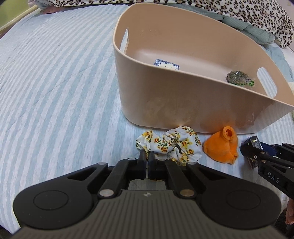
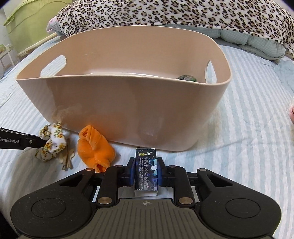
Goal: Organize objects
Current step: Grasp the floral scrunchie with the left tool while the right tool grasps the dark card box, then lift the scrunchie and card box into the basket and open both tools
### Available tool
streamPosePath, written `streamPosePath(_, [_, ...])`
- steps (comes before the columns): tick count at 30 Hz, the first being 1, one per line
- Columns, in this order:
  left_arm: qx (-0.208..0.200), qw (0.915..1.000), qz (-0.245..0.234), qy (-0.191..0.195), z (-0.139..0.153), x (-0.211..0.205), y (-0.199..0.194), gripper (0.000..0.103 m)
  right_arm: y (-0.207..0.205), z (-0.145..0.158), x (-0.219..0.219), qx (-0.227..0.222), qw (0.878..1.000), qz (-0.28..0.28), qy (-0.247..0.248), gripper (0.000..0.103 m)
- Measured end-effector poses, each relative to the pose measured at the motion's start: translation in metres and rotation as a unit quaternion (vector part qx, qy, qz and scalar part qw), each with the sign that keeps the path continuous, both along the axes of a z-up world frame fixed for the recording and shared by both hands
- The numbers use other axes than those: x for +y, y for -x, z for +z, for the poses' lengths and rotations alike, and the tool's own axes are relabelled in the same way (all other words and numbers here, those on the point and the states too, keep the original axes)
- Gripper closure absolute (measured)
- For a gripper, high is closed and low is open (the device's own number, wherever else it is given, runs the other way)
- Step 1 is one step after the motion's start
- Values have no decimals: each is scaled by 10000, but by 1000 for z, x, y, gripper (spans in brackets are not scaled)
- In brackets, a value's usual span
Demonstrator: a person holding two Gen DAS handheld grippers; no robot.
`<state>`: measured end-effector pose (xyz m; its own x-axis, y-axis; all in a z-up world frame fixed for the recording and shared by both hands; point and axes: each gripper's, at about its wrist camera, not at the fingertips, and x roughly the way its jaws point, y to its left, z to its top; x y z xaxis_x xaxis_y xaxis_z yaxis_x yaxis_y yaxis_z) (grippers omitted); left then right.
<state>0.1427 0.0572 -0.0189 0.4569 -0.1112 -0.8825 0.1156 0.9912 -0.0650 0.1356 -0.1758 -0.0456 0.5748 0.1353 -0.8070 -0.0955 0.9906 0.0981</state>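
Black right tongs (image 2: 146, 166): clamped on a small dark printed box (image 2: 146, 169), one pad against each long side; I read the box as held just above the bed, though I cannot tell whether it is clear of it.
Box handling: stiff card, light I judge, with glossy faces that could slip; the flat sides where I have it are the right place to hold.
Left tongs (image 1: 146, 156): drawn nearly together with floral fabric between the tips, so I take them as pinching an edge of the floral scrunchie (image 1: 170, 145), which lies on the bed just ahead of them.
Scrunchie handling: soft, limp and light; it will dangle from a pinch, so a bunched fold is safer than a thin edge.
Orange cloth (image 1: 221, 148): a plush bundle lying between the two tongs, just right of the scrunchie, unheld; soft and squashy, best taken across its thick middle.
Wooden sticks (image 2: 67, 158): pale slivers on the bed by the scrunchie; what they are I cannot tell.
Beige tub (image 1: 183, 103): directly beyond both tongs, standing on the striped bed (image 1: 55, 82), near wall close to the cloth things, cut-out handles at each end.
Tub contents: a blue-and-white packet (image 1: 166, 64) toward the left end and a dark green packet (image 1: 238, 78) toward the right; much of the floor bare.
Far side: leopard blanket (image 2: 183, 16) heaped beyond the tub.
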Motion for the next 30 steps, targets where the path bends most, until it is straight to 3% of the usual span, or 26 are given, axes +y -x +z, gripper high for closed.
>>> streamPosePath(9, [-411,9991,-17,68,37,-4,21,101,21,24,-8,-240,9996,-7,-134,82])
streamPosePath(20, [-1299,9912,-159,198,107,-19,43,101,43,97,-21,-1055,9939,-31,-319,82])
streamPosePath(25, [-1752,9842,-208,140,136,-26,38,101,33,132,-25,-1517,9882,44,-222,82])
streamPosePath(30, [-1950,9805,-237,56,148,-37,16,101,11,152,-29,-1799,9837,15,-59,82])
